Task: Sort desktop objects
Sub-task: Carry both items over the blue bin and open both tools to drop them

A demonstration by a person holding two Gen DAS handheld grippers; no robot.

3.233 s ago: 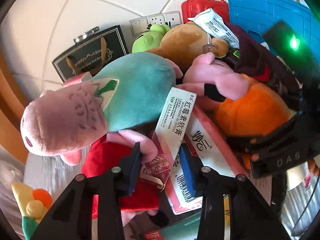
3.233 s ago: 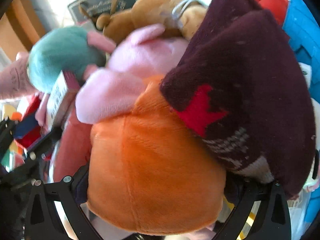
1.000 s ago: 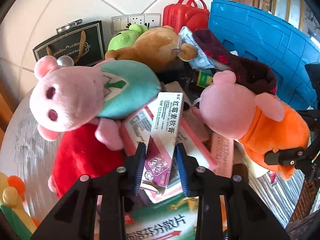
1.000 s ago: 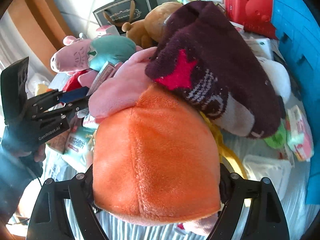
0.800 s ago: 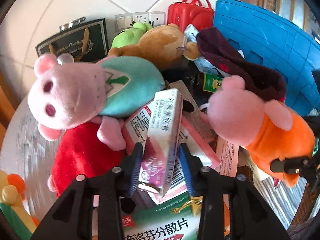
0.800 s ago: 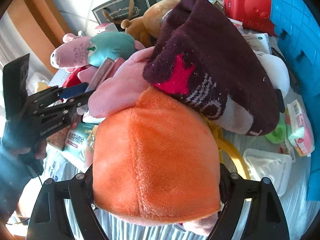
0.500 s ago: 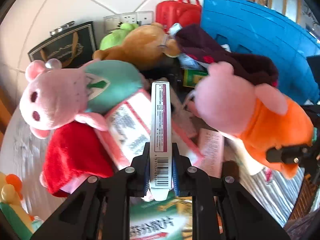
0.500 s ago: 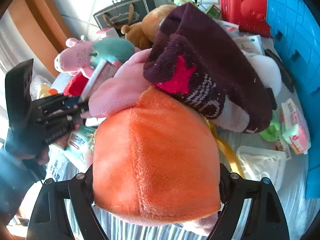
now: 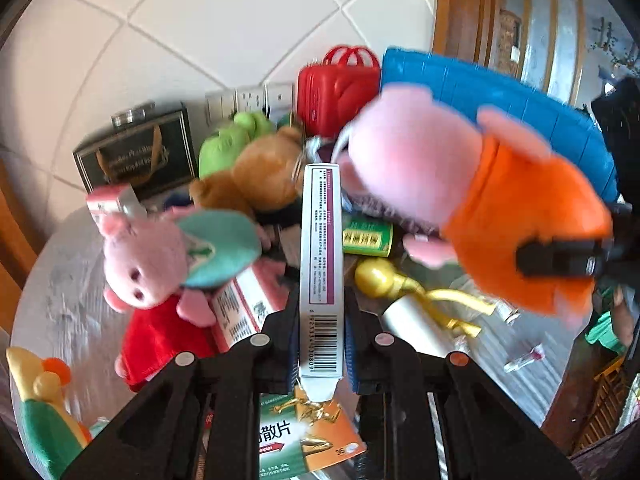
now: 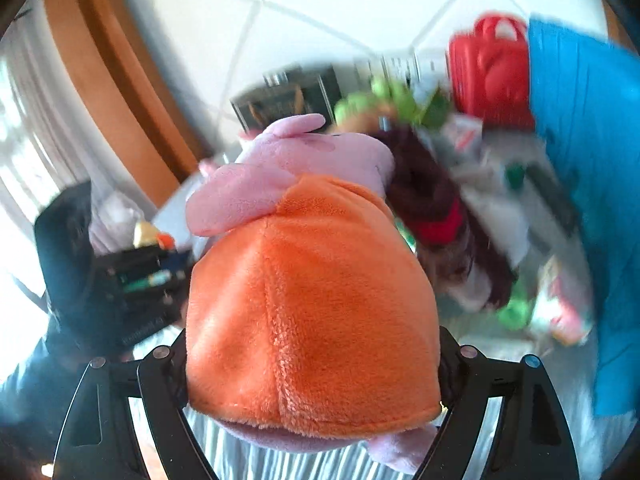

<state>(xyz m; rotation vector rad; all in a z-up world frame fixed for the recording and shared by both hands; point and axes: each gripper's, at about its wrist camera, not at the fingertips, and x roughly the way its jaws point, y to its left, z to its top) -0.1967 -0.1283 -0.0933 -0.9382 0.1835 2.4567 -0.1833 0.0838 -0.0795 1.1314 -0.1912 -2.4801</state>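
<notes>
Left tongs are clamped on a tall white medicine box, held upright on its narrow edge with the barcode end down between the blue pads. Under the tongs, at the near edge of the counter, lies a green and orange medicine packet. Just left of the held box sits a red and white carton, partly under a pink pig plush with a teal top that lies on a red cloth. A yellow and green toy sits at the near left corner. To the right of the box lie a gold figurine and a green can.

Right tongs are closed on a pink pig plush in an orange dress, gripped by the orange body and raised above the counter; in the left wrist view the same plush hangs over the right side of the pile. Beyond it, blurred, lies a dark maroon knit sock.

Farther back sit a brown bear plush and a green plush. Along the far edge against the tiled wall stand a black gift bag, a red toy suitcase, and a blue crate toward the far right corner.
</notes>
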